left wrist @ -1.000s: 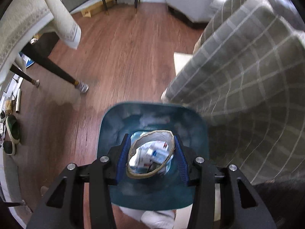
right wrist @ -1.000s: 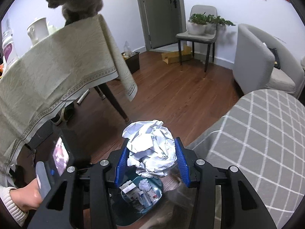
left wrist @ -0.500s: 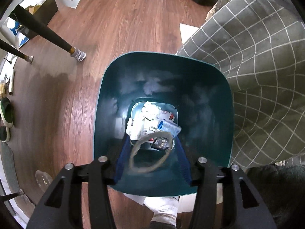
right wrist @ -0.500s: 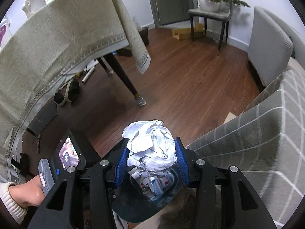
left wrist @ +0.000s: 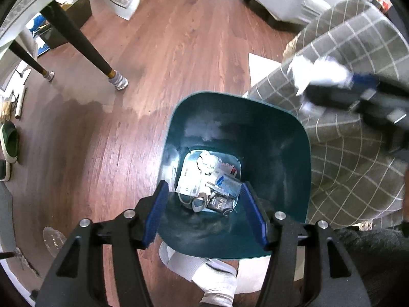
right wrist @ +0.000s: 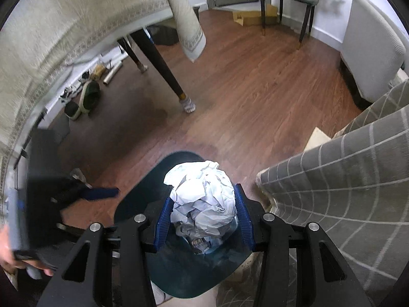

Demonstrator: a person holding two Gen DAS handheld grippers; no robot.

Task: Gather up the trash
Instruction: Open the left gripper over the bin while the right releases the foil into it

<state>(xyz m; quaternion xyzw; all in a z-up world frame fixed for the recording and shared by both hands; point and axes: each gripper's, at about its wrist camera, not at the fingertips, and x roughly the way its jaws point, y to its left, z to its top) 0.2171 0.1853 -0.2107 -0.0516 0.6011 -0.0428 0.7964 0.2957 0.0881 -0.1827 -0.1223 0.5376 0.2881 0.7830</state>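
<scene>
Above the teal bin: left gripper, jaws opening, nothing between them; right gripper pinching a paper ball.

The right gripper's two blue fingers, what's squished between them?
A crumpled paper ball sits clamped in the right gripper, right above the open teal bin. The right wrist view shows it best.

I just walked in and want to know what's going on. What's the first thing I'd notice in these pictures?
A big ball of crumpled white paper, squeezed in the right tool just above a dark teal bin on the wooden floor. Down at the bin's bottom lies a heap of wrappers and packets; the left tool hangs over it with nothing between its opening jaws. A grey checked blanket sits right beside the bin.
</scene>
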